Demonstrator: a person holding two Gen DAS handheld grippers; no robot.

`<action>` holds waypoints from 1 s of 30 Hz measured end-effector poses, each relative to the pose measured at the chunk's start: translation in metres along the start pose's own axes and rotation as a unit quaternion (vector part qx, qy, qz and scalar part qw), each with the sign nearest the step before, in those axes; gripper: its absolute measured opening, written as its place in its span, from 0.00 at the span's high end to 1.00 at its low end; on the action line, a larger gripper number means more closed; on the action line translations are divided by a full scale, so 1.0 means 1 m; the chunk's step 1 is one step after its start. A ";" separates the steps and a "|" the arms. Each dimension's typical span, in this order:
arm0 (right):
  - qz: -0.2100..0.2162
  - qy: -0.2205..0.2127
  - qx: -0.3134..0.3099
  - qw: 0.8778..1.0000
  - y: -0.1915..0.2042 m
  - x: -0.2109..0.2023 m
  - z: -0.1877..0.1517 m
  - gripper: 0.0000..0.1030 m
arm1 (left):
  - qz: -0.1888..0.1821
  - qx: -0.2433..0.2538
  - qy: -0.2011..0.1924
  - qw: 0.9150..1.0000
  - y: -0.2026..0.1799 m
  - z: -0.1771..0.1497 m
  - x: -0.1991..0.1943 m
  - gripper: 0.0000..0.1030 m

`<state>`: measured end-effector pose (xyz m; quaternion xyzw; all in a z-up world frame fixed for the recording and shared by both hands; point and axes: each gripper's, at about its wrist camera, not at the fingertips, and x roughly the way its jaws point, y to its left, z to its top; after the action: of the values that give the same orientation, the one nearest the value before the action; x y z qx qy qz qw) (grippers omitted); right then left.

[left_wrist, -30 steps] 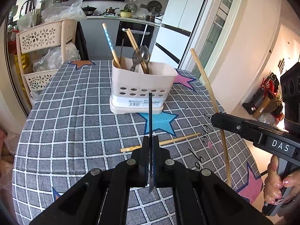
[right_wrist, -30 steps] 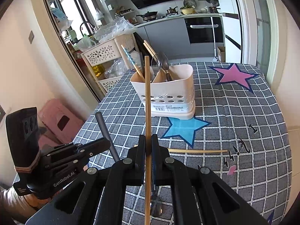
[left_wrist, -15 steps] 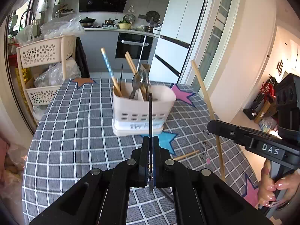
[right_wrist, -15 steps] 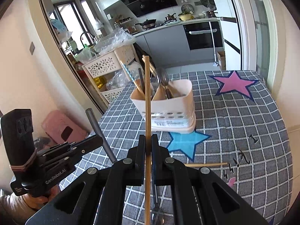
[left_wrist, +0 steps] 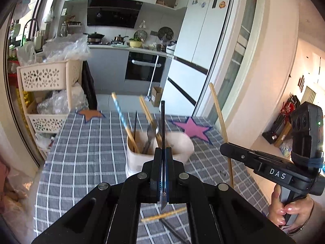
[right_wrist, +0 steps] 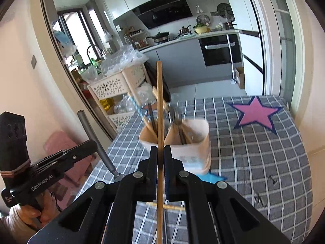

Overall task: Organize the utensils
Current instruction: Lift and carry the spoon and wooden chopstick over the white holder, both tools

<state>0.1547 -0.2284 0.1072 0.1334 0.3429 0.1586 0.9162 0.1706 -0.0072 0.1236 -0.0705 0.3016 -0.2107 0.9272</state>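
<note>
We hold two black plastic grippers over a table spread with a grey checked cloth [left_wrist: 85, 154] printed with stars. Going left to right, the left gripper [left_wrist: 163, 158] is clenched on a thin dark metal utensil [left_wrist: 163, 126], seen edge-on as a straight, flat sliver standing up from the pads; in the right wrist view its round grey handle [right_wrist: 95, 142] slants up from the clamp. Just ahead of it stands the holder [left_wrist: 174, 148], a cream plastic tub with rounded corners, blurred here. It holds a blue-patterned chopstick [left_wrist: 119, 111], pale wooden chopsticks and shiny metal spoons, all leaning at angles. Further right, the right gripper [right_wrist: 160, 156] is clamped on a long, square-cut bamboo chopstick [right_wrist: 159, 109], smooth and tan, held nearly upright with its tip above the holder's rim. A second bamboo chopstick [left_wrist: 164, 215] lies flat on the cloth below both grippers, near us, well apart from the holder. At the far right a hand [left_wrist: 288, 209] grips the right gripper's handle.
</note>
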 end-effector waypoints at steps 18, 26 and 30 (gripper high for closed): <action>-0.052 -0.065 -0.020 0.996 -0.012 0.050 0.054 0.94 | -0.001 -0.012 -0.032 0.999 0.018 0.062 0.042 0.66; -0.074 -0.105 -0.047 0.991 -0.008 0.074 0.075 0.94 | 0.005 -0.033 -0.012 0.999 0.032 0.056 0.080 0.66; -0.080 -0.115 -0.064 0.988 -0.006 0.092 0.082 0.94 | 0.008 -0.038 0.000 0.999 0.036 0.051 0.097 0.66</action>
<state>0.2766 -0.2100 0.1112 0.0643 0.2337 0.0904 0.9660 0.2843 -0.0165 0.1043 -0.1035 0.3098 -0.1920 0.9254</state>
